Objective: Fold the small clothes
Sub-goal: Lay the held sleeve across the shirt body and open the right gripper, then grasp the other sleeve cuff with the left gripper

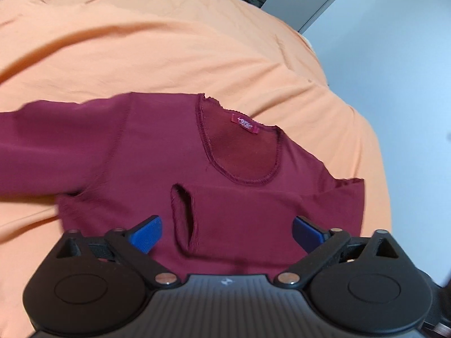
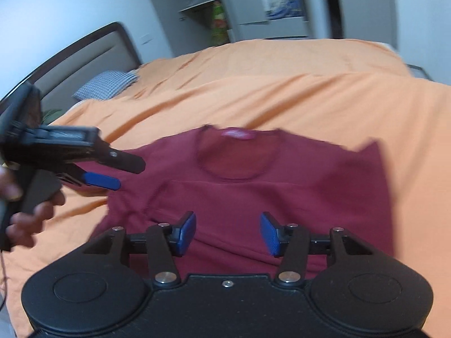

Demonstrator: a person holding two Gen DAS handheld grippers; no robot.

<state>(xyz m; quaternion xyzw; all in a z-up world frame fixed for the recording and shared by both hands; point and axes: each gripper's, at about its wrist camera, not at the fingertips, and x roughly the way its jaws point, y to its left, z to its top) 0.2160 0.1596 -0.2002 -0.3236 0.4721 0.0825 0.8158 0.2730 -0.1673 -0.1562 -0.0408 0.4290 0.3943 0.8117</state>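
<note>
A small maroon long-sleeved top (image 1: 157,152) lies flat on an orange bedsheet (image 1: 141,42), neckline and red label (image 1: 245,123) facing up. One sleeve is folded across the chest, its cuff opening (image 1: 183,219) just ahead of my left gripper (image 1: 225,231), which hovers open over the top's lower part. The other sleeve stretches out to the left. In the right wrist view the same top (image 2: 253,197) lies ahead, and my right gripper (image 2: 228,232) stands open above its hem area. The left gripper (image 2: 112,171) shows there at the left, held by a hand (image 2: 31,214).
The orange bedsheet (image 2: 282,84) covers the whole bed. A checked pillow (image 2: 107,86) and dark headboard (image 2: 93,42) sit at the far left. Grey wardrobes and shelves (image 2: 253,2) stand beyond the bed. The bed's edge drops to a pale floor (image 1: 394,70) on the right.
</note>
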